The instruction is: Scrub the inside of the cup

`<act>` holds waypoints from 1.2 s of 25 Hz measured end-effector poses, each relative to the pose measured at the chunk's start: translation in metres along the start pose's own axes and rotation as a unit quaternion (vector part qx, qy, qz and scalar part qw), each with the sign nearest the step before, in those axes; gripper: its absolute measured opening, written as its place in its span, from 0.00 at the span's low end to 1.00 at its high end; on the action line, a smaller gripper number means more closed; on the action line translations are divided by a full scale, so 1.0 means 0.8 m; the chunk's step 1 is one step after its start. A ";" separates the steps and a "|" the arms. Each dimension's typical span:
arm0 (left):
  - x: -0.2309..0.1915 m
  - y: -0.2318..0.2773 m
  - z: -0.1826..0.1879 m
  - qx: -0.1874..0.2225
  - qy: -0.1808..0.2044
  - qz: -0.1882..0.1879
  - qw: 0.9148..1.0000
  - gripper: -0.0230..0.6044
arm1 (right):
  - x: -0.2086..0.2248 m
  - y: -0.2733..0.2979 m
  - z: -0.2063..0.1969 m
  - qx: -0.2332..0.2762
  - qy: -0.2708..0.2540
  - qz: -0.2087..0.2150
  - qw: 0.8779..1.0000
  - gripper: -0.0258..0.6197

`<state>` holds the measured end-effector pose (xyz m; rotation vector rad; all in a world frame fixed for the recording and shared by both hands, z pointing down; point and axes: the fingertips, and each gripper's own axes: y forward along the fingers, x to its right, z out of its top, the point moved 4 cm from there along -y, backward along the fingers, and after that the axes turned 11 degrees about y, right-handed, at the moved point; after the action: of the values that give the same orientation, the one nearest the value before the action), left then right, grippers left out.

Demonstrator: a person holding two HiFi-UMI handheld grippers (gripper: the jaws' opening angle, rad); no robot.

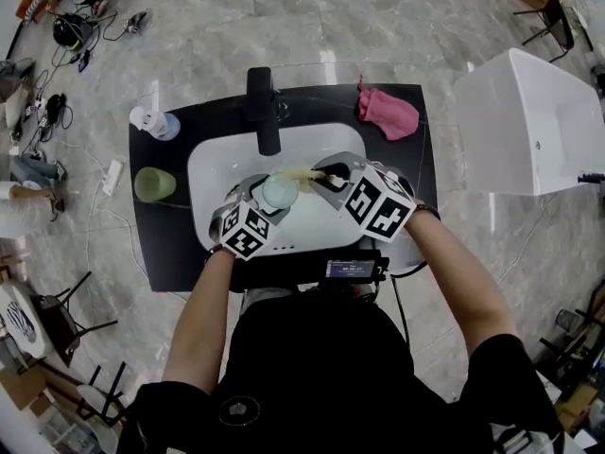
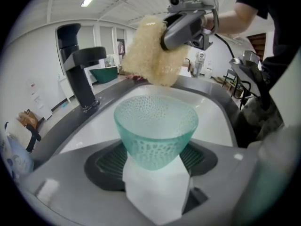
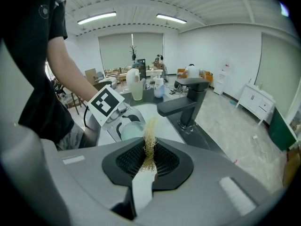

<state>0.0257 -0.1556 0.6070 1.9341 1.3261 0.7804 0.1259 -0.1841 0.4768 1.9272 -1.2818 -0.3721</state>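
cup (image 2: 155,126): was pale green, see-through, dimpled | left claw (image 2: 151,160): stood wide, clasping the cup's base | right claw (image 3: 148,154): pinched a yellow sponge (image 2: 153,51) just above the cup

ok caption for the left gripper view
Left gripper holds a green cup over the sink; right gripper holds a sponge above it.

In the head view the left tool (image 1: 263,198) hides the cup's (image 1: 281,190) lower part.

Dimpled pale-green cup (image 2: 155,131), yellow sponge (image 2: 151,51) close by
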 end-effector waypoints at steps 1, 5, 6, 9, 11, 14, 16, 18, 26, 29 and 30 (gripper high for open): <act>-0.002 0.002 -0.001 0.000 -0.003 0.001 1.000 0.59 | 0.006 -0.002 0.000 0.002 0.005 -0.007 1.000 0.11; -0.010 0.016 -0.006 -0.001 -0.010 0.003 1.000 0.59 | 0.022 -0.006 -0.010 0.002 0.031 -0.036 0.999 0.11; -0.011 0.021 -0.007 0.000 -0.011 0.003 1.000 0.59 | 0.025 -0.006 -0.014 0.002 0.039 -0.043 0.998 0.11; -0.013 0.039 -0.006 0.004 -0.019 0.001 1.000 0.59 | 0.034 -0.006 -0.024 0.006 0.063 -0.058 0.996 0.11; -0.013 0.055 -0.007 0.007 -0.024 -0.003 1.000 0.59 | 0.039 -0.006 -0.028 0.007 0.077 -0.067 0.995 0.11; -0.008 0.082 -0.011 0.008 -0.030 -0.014 0.999 0.59 | 0.046 -0.003 -0.036 0.008 0.098 -0.077 0.992 0.11; -0.006 0.097 -0.014 0.008 -0.035 -0.021 0.999 0.59 | 0.050 0.000 -0.039 0.011 0.109 -0.079 0.991 0.11; -0.006 0.110 -0.017 0.011 -0.044 -0.027 0.999 0.59 | 0.053 0.001 -0.042 0.014 0.118 -0.082 0.990 0.11; -0.004 0.137 -0.030 0.019 -0.071 -0.045 0.996 0.59 | 0.062 0.003 -0.053 0.015 0.142 -0.089 0.986 0.11; -0.008 0.138 -0.035 0.024 -0.080 -0.041 0.996 0.59 | 0.061 0.004 -0.055 0.014 0.144 -0.088 0.986 0.11; -0.008 0.139 -0.036 0.023 -0.081 -0.041 0.996 0.59 | 0.060 0.004 -0.055 0.014 0.145 -0.087 0.986 0.11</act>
<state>0.0626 -0.1862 0.7112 1.9205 1.3257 0.5448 0.1725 -0.2077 0.5164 2.0360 -0.9384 -0.1522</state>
